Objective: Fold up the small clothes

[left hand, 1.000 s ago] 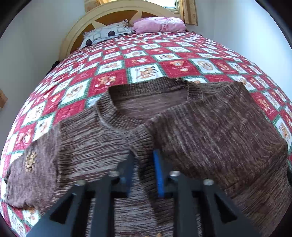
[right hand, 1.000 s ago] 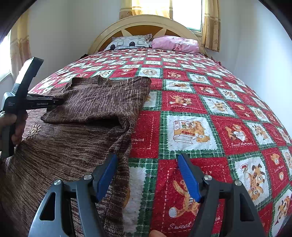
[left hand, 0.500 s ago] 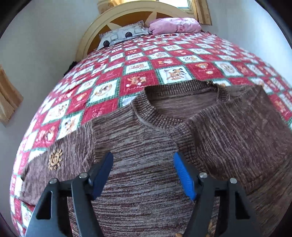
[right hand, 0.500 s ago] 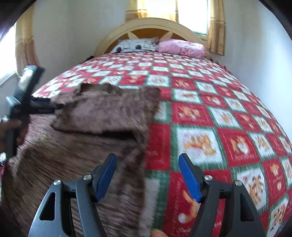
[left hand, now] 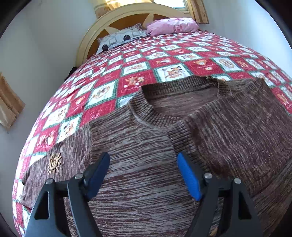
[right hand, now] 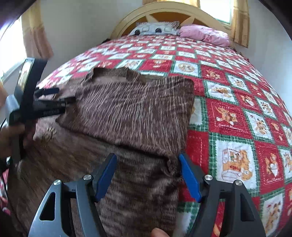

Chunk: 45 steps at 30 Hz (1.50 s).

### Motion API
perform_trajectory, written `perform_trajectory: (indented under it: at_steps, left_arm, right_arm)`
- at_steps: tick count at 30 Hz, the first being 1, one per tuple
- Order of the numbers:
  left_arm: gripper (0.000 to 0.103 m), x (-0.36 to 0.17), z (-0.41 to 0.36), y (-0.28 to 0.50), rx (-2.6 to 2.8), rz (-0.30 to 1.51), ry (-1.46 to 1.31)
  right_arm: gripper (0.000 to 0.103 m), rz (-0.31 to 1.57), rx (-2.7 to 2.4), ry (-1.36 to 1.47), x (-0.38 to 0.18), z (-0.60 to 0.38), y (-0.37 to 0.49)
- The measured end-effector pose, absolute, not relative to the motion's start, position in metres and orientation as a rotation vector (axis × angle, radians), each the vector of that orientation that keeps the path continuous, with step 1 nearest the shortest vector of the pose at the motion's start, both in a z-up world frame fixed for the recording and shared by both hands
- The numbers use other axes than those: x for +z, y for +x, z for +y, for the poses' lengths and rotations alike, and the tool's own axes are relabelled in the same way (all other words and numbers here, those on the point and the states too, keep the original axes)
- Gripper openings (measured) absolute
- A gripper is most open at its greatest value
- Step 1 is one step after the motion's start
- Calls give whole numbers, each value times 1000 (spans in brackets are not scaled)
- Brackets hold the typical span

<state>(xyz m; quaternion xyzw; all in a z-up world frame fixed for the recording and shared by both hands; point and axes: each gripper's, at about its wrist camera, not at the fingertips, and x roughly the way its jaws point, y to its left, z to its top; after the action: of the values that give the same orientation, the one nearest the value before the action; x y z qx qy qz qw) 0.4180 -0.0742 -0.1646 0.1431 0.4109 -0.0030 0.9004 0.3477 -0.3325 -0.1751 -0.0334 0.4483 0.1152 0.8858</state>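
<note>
- Leftmost, in the right wrist view, the left gripper (right hand: 54,99) reaches in from the side over the sweater (right hand: 127,116); its tips look parted, with a hand (right hand: 9,134) behind it on the handle
- In the left wrist view the same gripper (left hand: 144,173) hangs over the sweater's (left hand: 138,164) chest with its blue pads (left hand: 188,176) spread wide and nothing between them
- The sweater lies flat on the quilt (left hand: 164,60), neckline (left hand: 164,116) toward the headboard (left hand: 127,16); one sleeve (left hand: 54,164) reaches out to the left, bearing a small tan motif; the right sleeve is folded across the body, its edge just beside the right pad
- Next, the right gripper (right hand: 147,173) hovers above the sweater's right edge, fingers (right hand: 105,173) splayed apart and holding nothing; the folded flap's lower edge lies just beyond them
- Right of the sweater the quilt (right hand: 237,109) is bare; a grey pillow (right hand: 155,29) and a pink pillow (right hand: 206,34) rest at the headboard (right hand: 182,11)
</note>
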Motion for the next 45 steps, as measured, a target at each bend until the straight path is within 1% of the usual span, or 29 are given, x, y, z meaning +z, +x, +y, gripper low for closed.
perform_trajectory:
  at_steps: [4,7,10,12,16,20,21,23,26,29,32,36,41,45]
  left_arm:
    - [79,-163,-64,417,4,850,289]
    - [80,-160,-55,414,13,843,274]
    - [85,-158,-43,410,22,835,261]
    - [85,-155,-34,408,28,831,259]
    - [85,-148,-9,401,46,827,239]
    - [87,-144,18,391,101,807,252]
    - [88,-144,26,389,120,806,250]
    - [88,-144,41,386,147,812,240]
    - [88,-144,66,379,194,824,212]
    - [88,-145,92,371,238,838,193]
    - [88,-145,116,360,283,841,185]
    - [88,-148,156,346,358,850,166]
    - [88,-153,212,332,492,867,102]
    - [88,-155,239,326,554,864,54]
  right_arm:
    - [71,904,247,-51,-148,-326,357]
    - [71,881,264,-55,-139,-302,370]
    - [71,940,281,-49,-156,-277,384]
    - [71,996,300,-54,-175,-262,385]
    - [71,975,269,-200,-181,-242,372]
    - [71,966,301,-189,-171,-232,373]
    - [71,922,319,-200,-163,-217,376]
    - [71,900,342,-192,-161,-199,383]
    - [71,912,392,-140,-169,-174,393]
    - [71,969,433,-158,-190,-148,397]
    - [71,937,410,-194,-193,-141,388]
    - [71,916,424,-160,-183,-145,377]
    - [71,840,423,-235,-174,-131,355]
    - [71,803,455,-307,-173,-116,336]
